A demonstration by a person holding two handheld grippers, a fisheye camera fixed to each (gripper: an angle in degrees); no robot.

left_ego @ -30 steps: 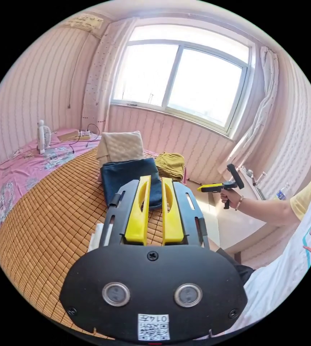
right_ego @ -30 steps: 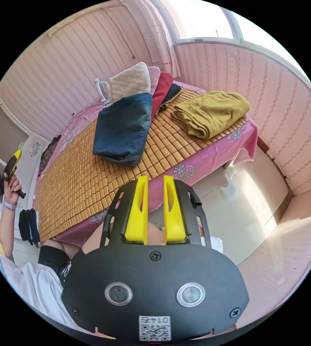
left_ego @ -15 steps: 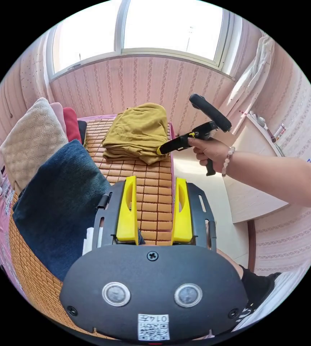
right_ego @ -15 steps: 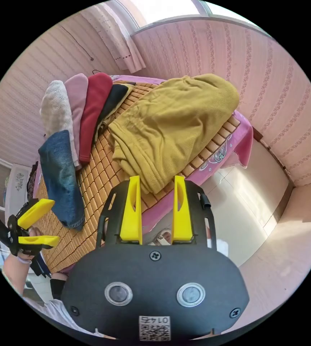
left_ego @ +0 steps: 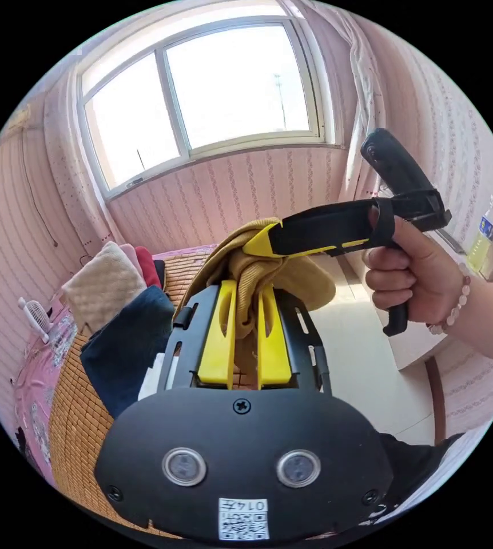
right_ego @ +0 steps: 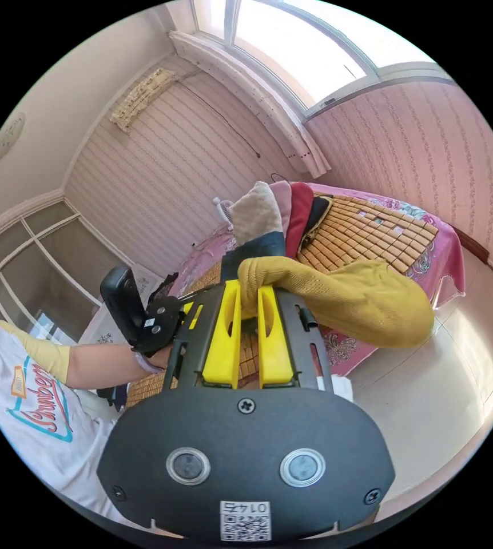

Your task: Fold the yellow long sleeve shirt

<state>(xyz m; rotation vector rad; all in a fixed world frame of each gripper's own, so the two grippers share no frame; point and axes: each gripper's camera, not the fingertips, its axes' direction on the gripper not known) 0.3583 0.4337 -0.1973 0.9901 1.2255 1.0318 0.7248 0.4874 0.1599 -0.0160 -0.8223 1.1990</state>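
Bamboo mat (right_ego: 372,229) on the bed lies past both fingertips. Left gripper (left_ego: 245,297) and right gripper (right_ego: 249,297) both pinch the yellow long sleeve shirt (right_ego: 349,291), lifted and bunched. Cloth hangs beyond the jaws, right gripper's (left_ego: 263,245) tip crossing just past the left's fingers.

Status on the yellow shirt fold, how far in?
Early. Done: the yellow shirt is picked up, bunched and hanging off the bamboo mat. In hand: the left gripper and right gripper are both clamped on its fabric. Left: spreading it flat on the mat, then every fold.
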